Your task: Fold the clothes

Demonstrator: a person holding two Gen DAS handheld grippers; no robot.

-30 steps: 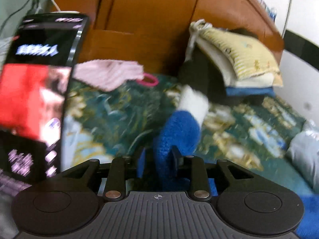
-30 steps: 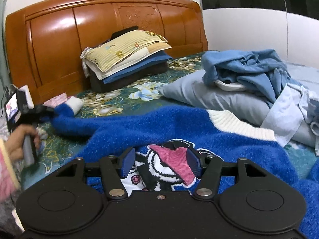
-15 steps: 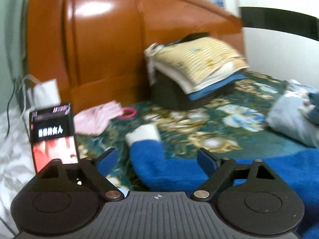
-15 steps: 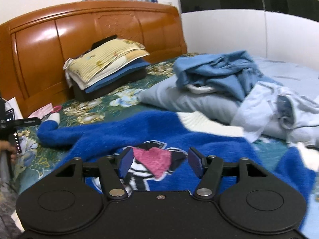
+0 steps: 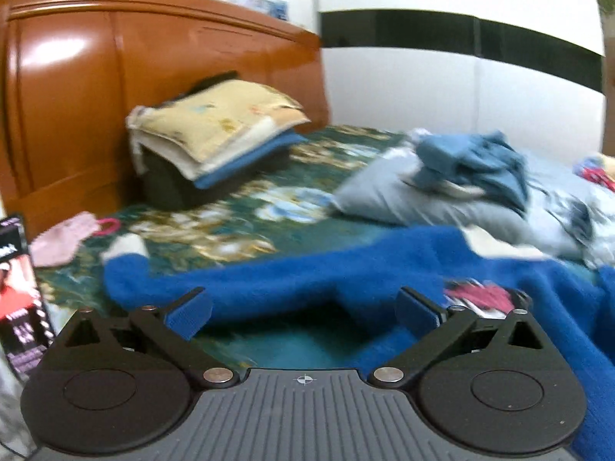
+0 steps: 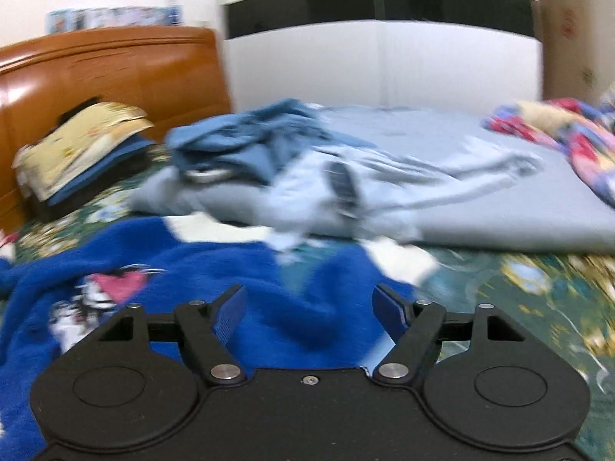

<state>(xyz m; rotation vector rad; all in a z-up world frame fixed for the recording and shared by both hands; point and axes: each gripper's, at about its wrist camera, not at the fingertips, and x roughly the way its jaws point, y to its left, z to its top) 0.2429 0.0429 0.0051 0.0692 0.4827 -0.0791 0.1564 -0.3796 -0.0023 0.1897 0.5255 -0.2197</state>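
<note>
One garment in work: blue sweater [image 5: 307, 280], spread flat on the bed [image 5: 269, 199], sleeve laid out toward the headboard [image 5: 153, 77]. Left gripper [image 5: 303, 309]: jaws just opened wide, nothing gripped. Right gripper [image 6: 307, 313]: jaws just opened further, empty above the sweater's body. I judge the spreading step done; next I need a grip on a sleeve or edge to fold inward.

Even indoor light, both views smeared by motion blur, glare patch on the headboard [image 5: 73, 46] at far left, fisheye bending the edges
</note>
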